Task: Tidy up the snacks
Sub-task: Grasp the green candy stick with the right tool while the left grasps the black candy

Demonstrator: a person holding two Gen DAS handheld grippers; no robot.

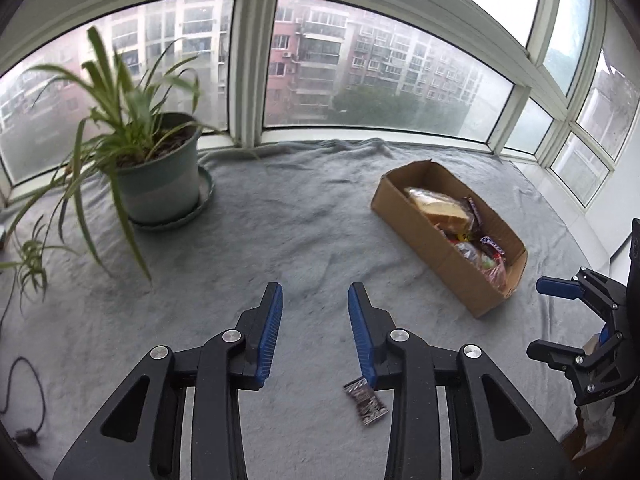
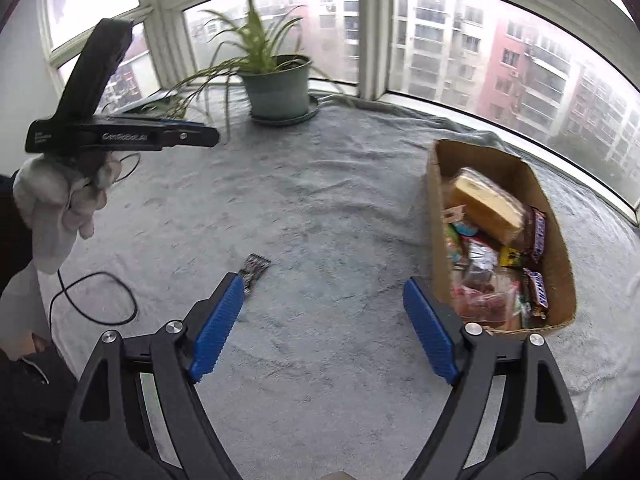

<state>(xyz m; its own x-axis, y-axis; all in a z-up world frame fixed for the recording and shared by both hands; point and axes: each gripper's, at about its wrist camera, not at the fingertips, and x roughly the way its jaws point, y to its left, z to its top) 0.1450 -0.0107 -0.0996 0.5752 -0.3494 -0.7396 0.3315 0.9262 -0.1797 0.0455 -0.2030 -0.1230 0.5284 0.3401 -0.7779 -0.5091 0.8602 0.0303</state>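
A cardboard box [image 1: 416, 226] on the grey blanket holds several wrapped snacks, a wrapped sandwich [image 1: 440, 208] on top. It also shows in the right wrist view [image 2: 558, 256]. One small dark snack packet [image 1: 366, 400] lies loose on the blanket just below my left gripper's right finger; in the right wrist view the packet [image 2: 254, 270] lies by my right gripper's left fingertip. My left gripper [image 1: 315, 294] is open and empty above the blanket. My right gripper [image 2: 323, 284] is open and empty, left of the box. The right gripper [image 1: 548, 318] shows at the left view's right edge.
A potted plant [image 1: 160, 176] on a saucer stands at the back left by the windows, its long leaves hanging over the blanket. A black cable [image 2: 96, 298] loops at the blanket's left side. The gloved hand holding the left gripper [image 2: 120, 134] is in the right wrist view.
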